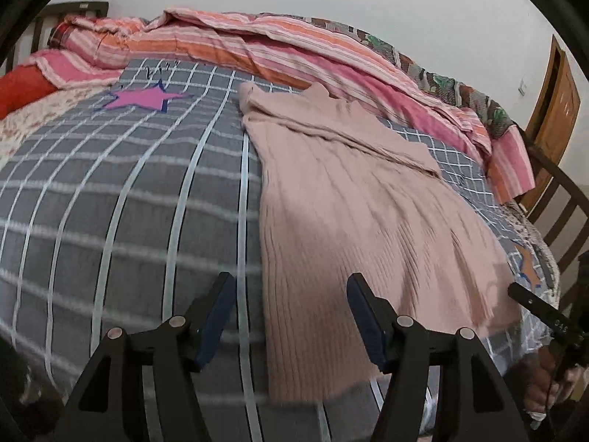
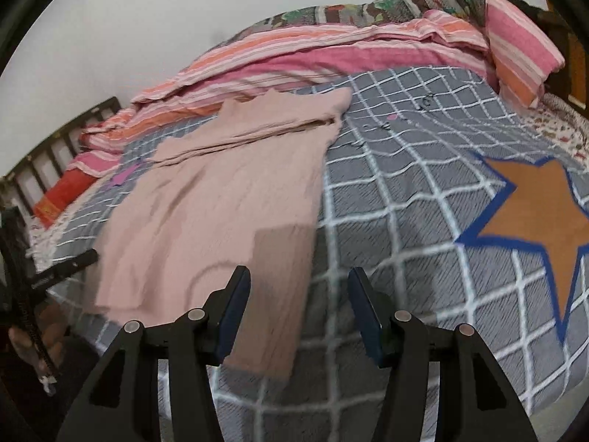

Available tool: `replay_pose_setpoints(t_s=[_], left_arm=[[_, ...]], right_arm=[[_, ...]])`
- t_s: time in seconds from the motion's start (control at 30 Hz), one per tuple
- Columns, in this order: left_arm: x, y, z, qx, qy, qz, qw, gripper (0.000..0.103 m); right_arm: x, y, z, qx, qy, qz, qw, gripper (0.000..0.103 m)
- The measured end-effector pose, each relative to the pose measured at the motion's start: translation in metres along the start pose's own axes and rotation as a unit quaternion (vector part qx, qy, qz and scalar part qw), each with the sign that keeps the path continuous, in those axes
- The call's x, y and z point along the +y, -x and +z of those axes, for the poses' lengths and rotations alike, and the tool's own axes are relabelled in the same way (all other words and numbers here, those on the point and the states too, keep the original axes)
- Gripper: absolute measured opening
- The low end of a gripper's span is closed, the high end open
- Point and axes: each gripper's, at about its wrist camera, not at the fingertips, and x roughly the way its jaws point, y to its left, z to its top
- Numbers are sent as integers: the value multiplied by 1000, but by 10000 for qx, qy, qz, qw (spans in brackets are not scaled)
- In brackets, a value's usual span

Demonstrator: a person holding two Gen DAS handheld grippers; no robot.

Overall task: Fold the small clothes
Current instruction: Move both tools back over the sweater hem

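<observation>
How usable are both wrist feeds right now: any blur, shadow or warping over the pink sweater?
Left wrist view: near grey checked bedcover smeared by motion blur, fisheye bows its white lines, and a soft shadow darkens the pink ribbed knit sweater hem. Right wrist view: similar blur near the hem, a hard-edged blocky shadow patch on the sweater.

left wrist: near bed (image 1: pixel 110 191), facing down-forward | right wrist: same | shared: pink garment (image 1: pixel 349 202)
</observation>
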Motion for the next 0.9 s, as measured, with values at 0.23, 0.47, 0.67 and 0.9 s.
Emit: replay_pose_setpoints(t_s=[0.23,0.47,0.67,0.9], left_arm=[[-3,4,-19,58,57,46,10000,52],[-3,-2,-18,109,174,-95,9997,9],[23,15,-14,-204,701,-153,9972,6],[11,2,-18,95,487,-79,9987,7]], right_arm=[[14,-4,-13,11,95,-150,9998,36],[14,-8,-13,-43,13,-205,9998,6],[-4,4,-11,-296,-263,-333,9987,5],[4,-9,-14,-188,-53,-604,9980,7]])
